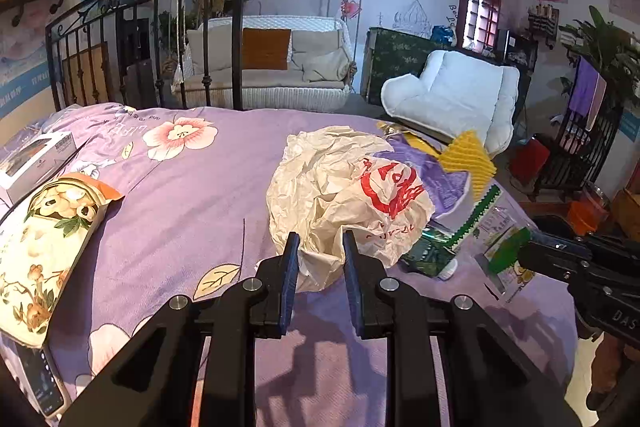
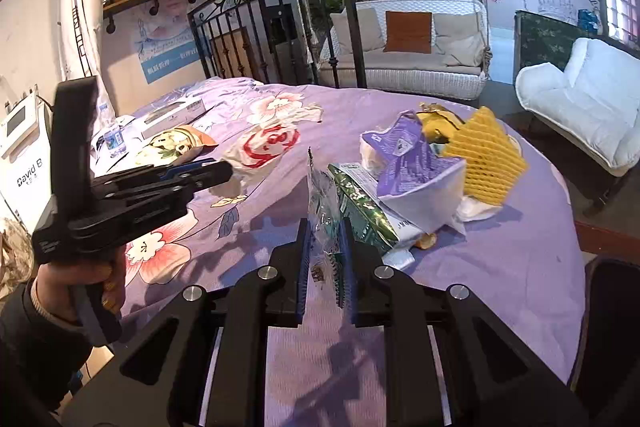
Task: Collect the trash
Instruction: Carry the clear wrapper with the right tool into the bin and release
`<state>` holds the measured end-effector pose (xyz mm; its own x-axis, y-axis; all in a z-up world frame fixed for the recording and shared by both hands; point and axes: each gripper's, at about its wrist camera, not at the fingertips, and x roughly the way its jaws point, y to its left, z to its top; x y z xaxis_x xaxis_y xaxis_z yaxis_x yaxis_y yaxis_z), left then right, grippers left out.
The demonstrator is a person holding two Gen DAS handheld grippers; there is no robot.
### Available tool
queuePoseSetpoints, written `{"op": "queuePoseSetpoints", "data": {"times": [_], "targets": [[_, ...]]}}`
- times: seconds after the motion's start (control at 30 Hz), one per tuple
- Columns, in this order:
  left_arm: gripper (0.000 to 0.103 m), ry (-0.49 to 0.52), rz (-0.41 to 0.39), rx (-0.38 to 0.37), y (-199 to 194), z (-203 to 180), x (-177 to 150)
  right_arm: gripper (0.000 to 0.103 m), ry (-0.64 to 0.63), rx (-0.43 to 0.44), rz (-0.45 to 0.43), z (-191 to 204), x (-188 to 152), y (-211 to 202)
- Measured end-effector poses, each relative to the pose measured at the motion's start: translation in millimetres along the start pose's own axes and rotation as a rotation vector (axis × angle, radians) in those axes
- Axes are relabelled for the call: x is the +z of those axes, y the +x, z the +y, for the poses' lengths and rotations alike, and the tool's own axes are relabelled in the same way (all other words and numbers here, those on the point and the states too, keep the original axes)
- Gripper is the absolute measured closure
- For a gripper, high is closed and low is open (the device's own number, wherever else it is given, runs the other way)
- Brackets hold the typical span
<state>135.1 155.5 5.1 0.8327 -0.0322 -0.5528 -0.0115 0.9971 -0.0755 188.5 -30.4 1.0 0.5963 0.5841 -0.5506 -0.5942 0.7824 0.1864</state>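
- Right now the left tongs (image 1: pixel 320 247) are pinched on the near edge of a crumpled white plastic bag with red print (image 1: pixel 344 195). The bag lies on the bed with the purple flower sheet (image 1: pixel 192 195).
- The right tongs (image 2: pixel 325 239) are squeezed on a thin clear plastic wrapper (image 2: pixel 320 203) that stands up between the blue pads.
- Just beyond that wrapper lies a green snack packet (image 2: pixel 362 211), touching it.
- Next to the green packet sits a purple and white pouch (image 2: pixel 412 167), open at the top.
- A yellow foam fruit net (image 2: pixel 486 155) leans against the pouch on the far side.
- A small bit of orange peel (image 2: pixel 425 241) lies on the sheet beside the green packet.
- From the right camera, the left tongs (image 2: pixel 224 169) come in from the left, with the bag (image 2: pixel 268 147) at their tips.
- On the far left of the bed lies a snack bag with flowers and nuts on it (image 1: pixel 52 239), well apart from the trash pile.
- A white box (image 1: pixel 36 159) sits just behind that snack bag.
- Past the bed stand a black iron railing (image 1: pixel 132 39), a white wicker swing sofa (image 1: pixel 272 67) and a white padded chair (image 1: pixel 460 95).
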Motion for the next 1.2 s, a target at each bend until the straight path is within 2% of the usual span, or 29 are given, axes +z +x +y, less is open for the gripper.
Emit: {"op": "queuePoseSetpoints", "data": {"times": [0.23,0.53,0.87,1.2], "targets": [[0.081,0.01,-0.04,-0.041,-25,-29,-10,0.087,0.034,-0.046,-0.035,-13,-17,-38],[0.081,0.036,-0.072,-0.132,-37,-68,-16,0.087,0.116,-0.143,-0.064,-50,-40,-82],[0.081,0.104,-0.082,-0.252,-33,-116,-13,0.087,0.257,-0.339,-0.09,-120,-71,-131],[0.081,0.164,-0.054,-0.355,-20,-154,-15,0.087,0.42,-0.51,-0.032,-186,-113,-143]]}}
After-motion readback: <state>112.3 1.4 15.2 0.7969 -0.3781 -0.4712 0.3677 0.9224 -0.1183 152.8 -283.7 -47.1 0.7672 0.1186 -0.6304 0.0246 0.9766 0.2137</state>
